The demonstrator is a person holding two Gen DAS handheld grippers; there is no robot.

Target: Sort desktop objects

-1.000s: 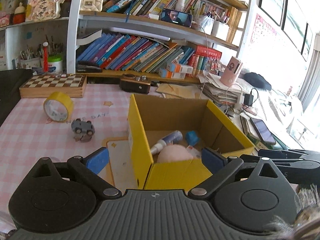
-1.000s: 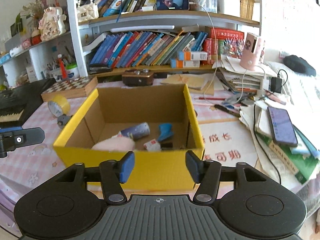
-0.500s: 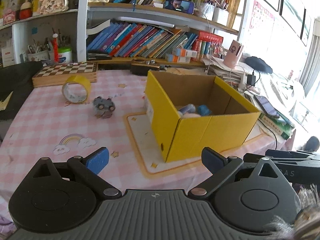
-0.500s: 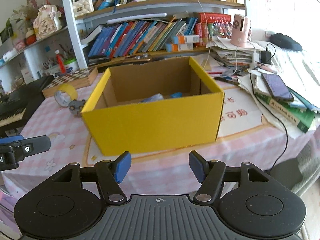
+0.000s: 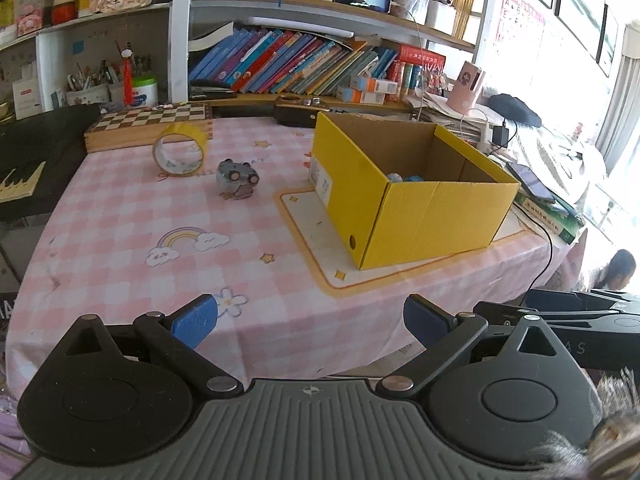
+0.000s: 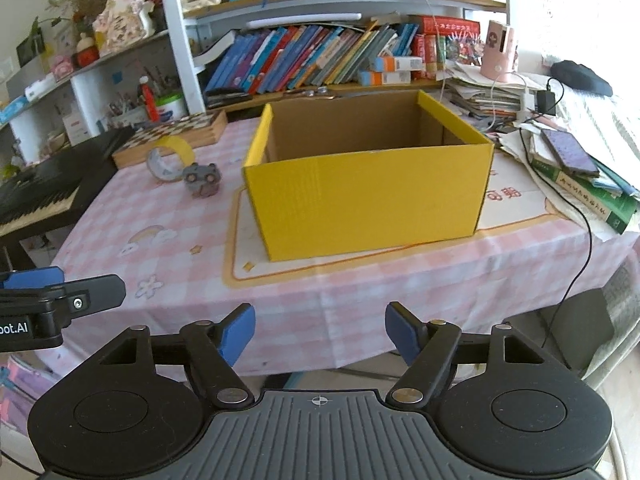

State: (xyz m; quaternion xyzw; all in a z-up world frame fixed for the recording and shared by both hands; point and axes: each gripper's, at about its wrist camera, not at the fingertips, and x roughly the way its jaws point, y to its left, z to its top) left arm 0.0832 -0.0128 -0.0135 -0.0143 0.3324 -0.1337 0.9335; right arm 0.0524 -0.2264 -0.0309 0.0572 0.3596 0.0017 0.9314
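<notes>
A yellow cardboard box (image 5: 436, 216) (image 6: 368, 204) stands open-topped on the pink checked tablecloth, and a few small items show inside it in the left wrist view. A yellow tape roll (image 5: 181, 149) (image 6: 170, 158) and a small grey toy car (image 5: 237, 178) (image 6: 202, 178) sit to the box's left. My left gripper (image 5: 310, 318) hangs open over the table's near edge, nothing between its blue pads. My right gripper (image 6: 320, 334) is off the front edge, its jaws opening and empty.
A chessboard box (image 5: 148, 124) lies behind the tape. Bookshelves (image 5: 304, 64) line the back. A keyboard (image 6: 36, 196) stands left of the table. Stacked books with a phone (image 6: 568, 156) and a trailing cable (image 6: 584, 248) crowd the right side.
Both grippers have pulled back from the box toward the table's front edge, so the box looks smaller and farther. The right gripper's jaws have spread wider.
</notes>
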